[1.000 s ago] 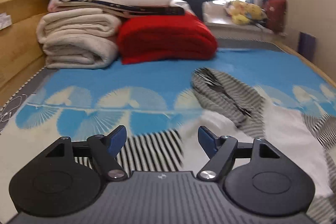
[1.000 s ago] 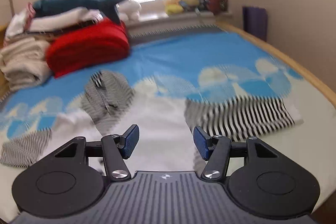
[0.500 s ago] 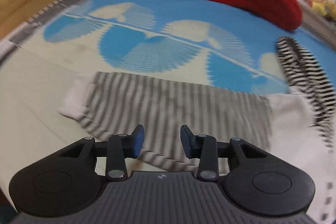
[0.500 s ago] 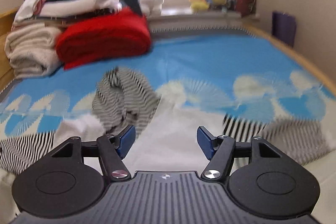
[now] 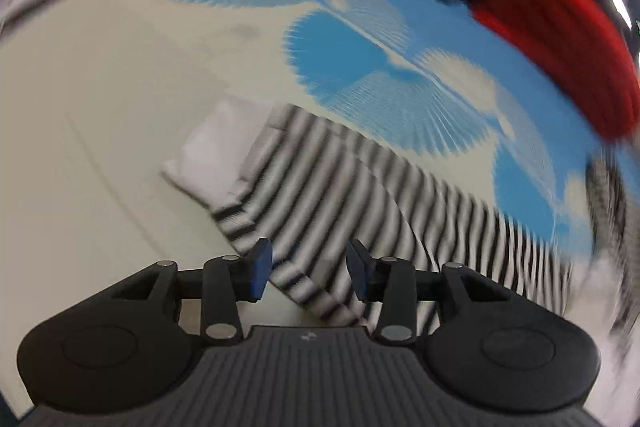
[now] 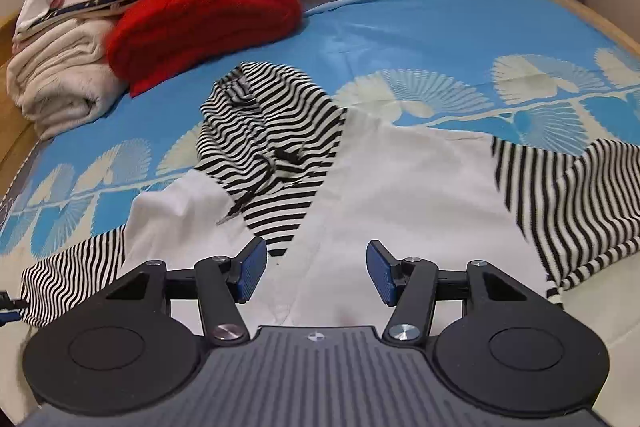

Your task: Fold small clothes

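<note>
Both grippers over the hooded top on the bed

The left gripper (image 5: 308,269), jaws apart after just widening, hung over the striped sleeve (image 5: 360,195), seemingly untouched; the right gripper (image 6: 313,271), jaws apart after just narrowing, faced the white body (image 6: 400,195), its view alone showing the striped hood (image 6: 268,131).

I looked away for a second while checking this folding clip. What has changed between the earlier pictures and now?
The left gripper swung down from facing the stacked blankets to the striped sleeve; its jaws narrowed, then reopened slightly, the sleeve's edge between them, ungripped. The right gripper dipped toward the white garment body, jaws closing slightly on nothing. The garment and the red blanket lie unmoved.
</note>
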`<state>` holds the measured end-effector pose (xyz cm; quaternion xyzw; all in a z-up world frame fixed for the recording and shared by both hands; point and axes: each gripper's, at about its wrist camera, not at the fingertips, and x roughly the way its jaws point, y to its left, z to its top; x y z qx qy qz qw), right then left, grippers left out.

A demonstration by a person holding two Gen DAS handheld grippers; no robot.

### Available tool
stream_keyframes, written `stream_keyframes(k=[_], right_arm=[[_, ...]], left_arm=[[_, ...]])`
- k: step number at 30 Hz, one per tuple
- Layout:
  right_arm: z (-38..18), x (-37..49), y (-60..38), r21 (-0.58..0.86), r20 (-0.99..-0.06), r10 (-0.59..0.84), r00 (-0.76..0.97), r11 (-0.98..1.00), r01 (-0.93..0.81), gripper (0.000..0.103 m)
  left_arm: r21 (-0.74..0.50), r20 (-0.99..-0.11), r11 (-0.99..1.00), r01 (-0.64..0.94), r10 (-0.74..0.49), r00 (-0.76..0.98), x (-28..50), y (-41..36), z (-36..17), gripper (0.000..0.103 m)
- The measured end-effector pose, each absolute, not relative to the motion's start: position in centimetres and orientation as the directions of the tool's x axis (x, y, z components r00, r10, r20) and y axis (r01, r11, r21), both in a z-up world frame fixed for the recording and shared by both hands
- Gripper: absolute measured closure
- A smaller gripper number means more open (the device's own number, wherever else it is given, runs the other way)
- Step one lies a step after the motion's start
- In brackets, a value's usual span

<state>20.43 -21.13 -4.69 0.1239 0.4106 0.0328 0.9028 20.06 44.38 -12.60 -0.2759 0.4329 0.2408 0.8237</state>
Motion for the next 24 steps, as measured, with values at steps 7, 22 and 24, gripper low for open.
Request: stream_keyframes(k=[7, 22, 24], right_arm=[[-5.2, 21.5, -20.6, 0.232, -0.745, 0.165, 0.647, 0.973, 0.018, 0.045], [-6.7, 21.3, -21.5, 0.162, -0.8, 0.086, 0.593, 0.984, 0.075, 0.045], [-6.9, 21.2, -21.8, 0.154, -0.803, 0.071, 0.592, 0.984, 0.092, 0.057]], left_arm=[[-0.318, -0.87, 0.594, -0.739, 0.127, 0.476, 19.2, 48.4, -14.6, 0.053], [-0.181, -0.745, 0.804, -0.566, 0.264, 0.613, 22.3, 39.8, -7.4, 0.099], [-0.227, -0.697, 0.856, -0.464, 0.19, 0.692, 22.8, 35.7, -5.1, 0.1]])
